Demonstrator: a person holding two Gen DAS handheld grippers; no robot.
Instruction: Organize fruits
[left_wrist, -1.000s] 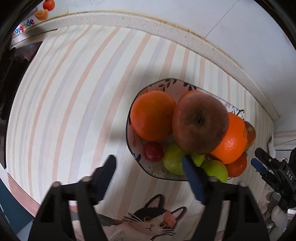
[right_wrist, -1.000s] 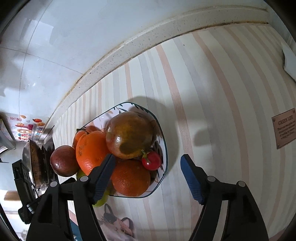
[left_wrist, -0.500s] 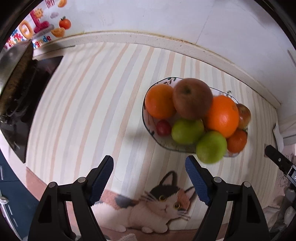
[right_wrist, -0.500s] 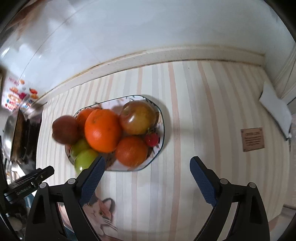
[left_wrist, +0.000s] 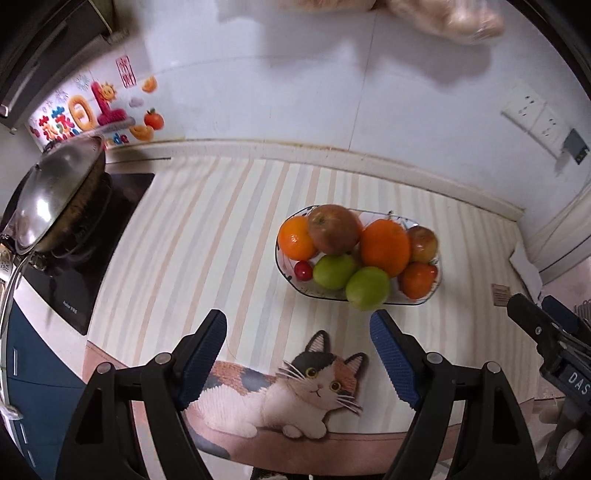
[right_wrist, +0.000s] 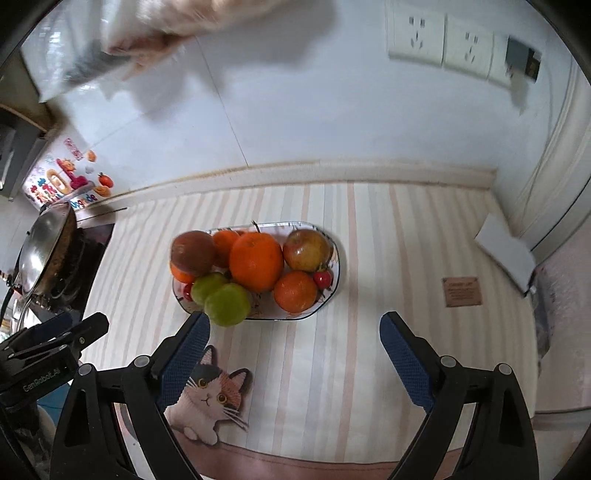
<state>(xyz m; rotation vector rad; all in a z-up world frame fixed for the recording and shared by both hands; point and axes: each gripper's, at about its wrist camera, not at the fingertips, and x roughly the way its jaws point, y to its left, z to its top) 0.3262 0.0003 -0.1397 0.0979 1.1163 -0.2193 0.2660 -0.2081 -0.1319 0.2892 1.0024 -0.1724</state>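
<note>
A patterned plate (left_wrist: 424, 300) (right_wrist: 334, 251) on the striped mat holds a heap of fruit: oranges (left_wrist: 385, 246) (right_wrist: 256, 260), a dark red apple (left_wrist: 334, 229) (right_wrist: 192, 253), a second apple (left_wrist: 422, 243) (right_wrist: 306, 249), two green fruits (left_wrist: 367, 288) (right_wrist: 226, 303) and small red ones (left_wrist: 303, 270) (right_wrist: 323, 279). My left gripper (left_wrist: 298, 325) is open and empty, well short of the plate. My right gripper (right_wrist: 295, 326) is open and empty, also short of the plate, its left finger near the front green fruit.
A wok with a lid (left_wrist: 51, 195) (right_wrist: 40, 254) sits on a black hob at the left. The tiled wall with sockets (right_wrist: 439, 40) stands behind. A cat picture (left_wrist: 295, 391) marks the mat's front edge. A small brown card (right_wrist: 462, 291) lies to the right.
Both grippers have drawn back and up from the plate, which now looks smaller and farther. The fruit heap stays on the plate. Both jaws remain open.
</note>
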